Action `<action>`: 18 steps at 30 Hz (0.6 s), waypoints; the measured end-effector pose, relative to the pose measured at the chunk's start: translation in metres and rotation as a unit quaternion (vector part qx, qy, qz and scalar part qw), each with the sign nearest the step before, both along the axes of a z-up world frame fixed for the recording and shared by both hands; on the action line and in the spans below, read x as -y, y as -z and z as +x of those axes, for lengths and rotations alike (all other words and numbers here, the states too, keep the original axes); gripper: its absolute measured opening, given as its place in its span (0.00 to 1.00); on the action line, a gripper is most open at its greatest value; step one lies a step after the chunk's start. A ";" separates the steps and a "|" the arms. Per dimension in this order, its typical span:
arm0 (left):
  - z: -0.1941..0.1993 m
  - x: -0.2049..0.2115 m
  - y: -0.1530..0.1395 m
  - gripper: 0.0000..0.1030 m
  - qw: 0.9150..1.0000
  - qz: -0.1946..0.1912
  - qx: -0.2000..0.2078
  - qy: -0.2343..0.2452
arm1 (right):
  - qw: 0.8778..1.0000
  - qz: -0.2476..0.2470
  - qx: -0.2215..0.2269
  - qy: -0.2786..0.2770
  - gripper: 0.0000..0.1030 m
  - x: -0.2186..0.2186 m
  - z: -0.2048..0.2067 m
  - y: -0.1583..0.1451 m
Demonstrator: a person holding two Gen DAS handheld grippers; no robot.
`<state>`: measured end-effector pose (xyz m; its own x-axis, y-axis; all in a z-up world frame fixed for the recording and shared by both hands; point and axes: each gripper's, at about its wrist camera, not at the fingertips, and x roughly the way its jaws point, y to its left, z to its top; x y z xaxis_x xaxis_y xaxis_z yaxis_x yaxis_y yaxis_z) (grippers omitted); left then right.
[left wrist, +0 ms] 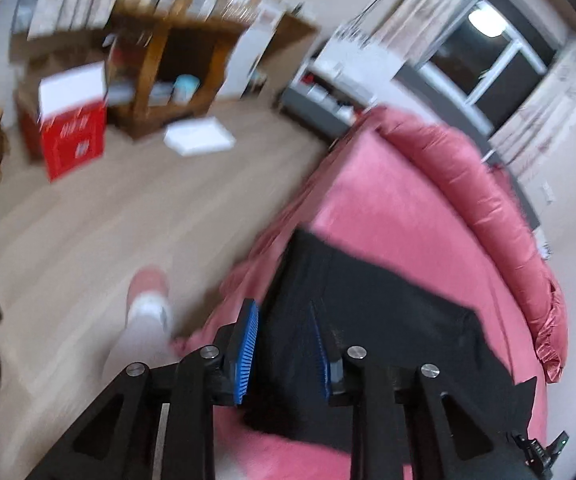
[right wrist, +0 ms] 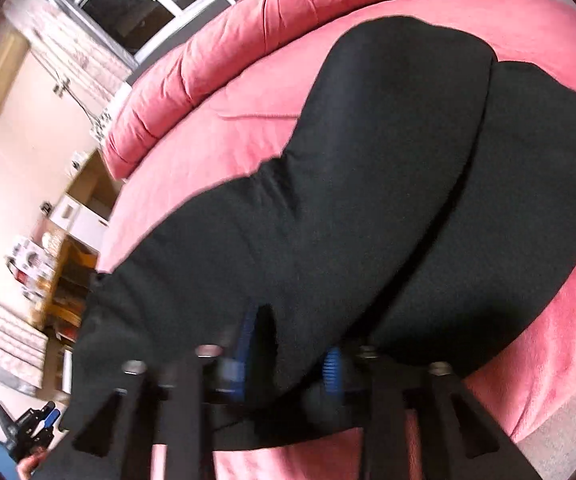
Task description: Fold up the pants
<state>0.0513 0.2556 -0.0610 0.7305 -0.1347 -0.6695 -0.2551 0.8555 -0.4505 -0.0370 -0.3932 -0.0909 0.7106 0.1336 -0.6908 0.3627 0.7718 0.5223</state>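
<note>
Black pants point(right wrist: 388, 200) lie spread on the pink bed point(right wrist: 215, 144), the right gripper point(right wrist: 290, 356) pinching their near edge, the left gripper point(left wrist: 283, 352) spread and empty above them, ready for gripping and folding across.

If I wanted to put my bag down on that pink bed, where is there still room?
The pink bed is bare between the black pants and the rolled pink quilt along its far side. The near edge is crowded: pants and both grippers, left, right.
</note>
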 end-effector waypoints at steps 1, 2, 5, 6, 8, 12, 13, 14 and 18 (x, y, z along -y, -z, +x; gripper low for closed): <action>0.002 0.008 -0.007 0.27 1.000 0.010 0.015 0.009 | 1.000 -0.004 0.008 0.007 0.42 0.007 -0.002 -0.004; 0.004 0.014 -0.010 0.30 0.999 0.016 0.024 0.021 | 1.000 -0.006 0.020 0.017 0.43 0.017 -0.003 -0.009; 0.023 0.054 -0.010 0.30 0.996 0.029 0.019 0.087 | 0.998 -0.009 0.036 0.051 0.45 0.048 0.002 -0.016; 0.031 0.071 -0.004 0.30 0.993 0.025 0.011 0.111 | 0.997 -0.009 0.036 0.061 0.45 0.056 0.006 -0.015; 0.044 0.106 0.011 0.30 0.987 0.023 -0.006 0.159 | 0.996 0.008 0.037 0.083 0.45 0.080 0.009 -0.012; 0.061 0.164 0.039 0.30 0.972 0.062 -0.028 0.225 | 0.989 0.047 0.045 0.130 0.45 0.127 0.017 -0.001; 0.062 0.176 0.044 0.30 0.969 0.069 -0.034 0.234 | 0.988 0.050 0.047 0.139 0.45 0.135 0.019 0.000; 0.064 0.184 0.046 0.30 0.968 0.075 -0.041 0.237 | 0.985 0.053 0.049 0.154 0.45 0.147 0.022 0.001; 0.064 0.193 0.058 0.30 0.968 0.094 -0.045 0.231 | 0.977 0.065 0.055 0.196 0.13 0.175 0.023 -0.002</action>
